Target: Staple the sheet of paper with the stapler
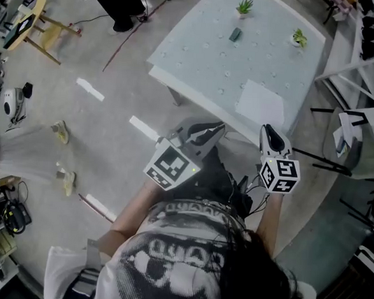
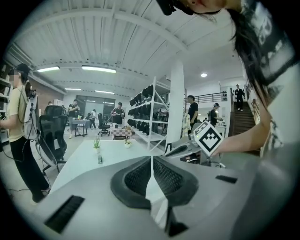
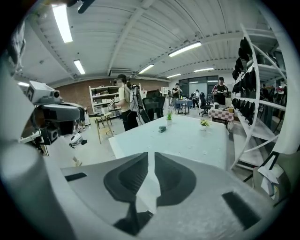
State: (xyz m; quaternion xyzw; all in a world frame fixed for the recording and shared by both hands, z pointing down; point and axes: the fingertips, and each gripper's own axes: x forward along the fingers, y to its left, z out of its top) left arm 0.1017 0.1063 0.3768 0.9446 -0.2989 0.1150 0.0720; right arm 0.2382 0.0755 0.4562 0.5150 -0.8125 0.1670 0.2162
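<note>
A white sheet of paper (image 1: 260,103) lies near the front right edge of the pale table (image 1: 200,57). A small dark stapler (image 1: 235,34) stands far back on the table, also seen in the left gripper view as the stapler (image 2: 100,159) and in the right gripper view as the stapler (image 3: 162,129). Both grippers hang in the air short of the table's near edge. My left gripper (image 1: 210,131) has its pads meeting, with nothing held (image 2: 151,161). A narrow slit shows between the pads of my right gripper (image 1: 269,131), and nothing is in it (image 3: 151,161).
Two small potted plants (image 1: 245,7) (image 1: 299,37) stand at the table's far end. A white metal rack (image 1: 367,37) and a chair (image 1: 360,142) flank the right side. A wooden stool (image 1: 36,23) and a standing person (image 1: 121,0) are at the far left.
</note>
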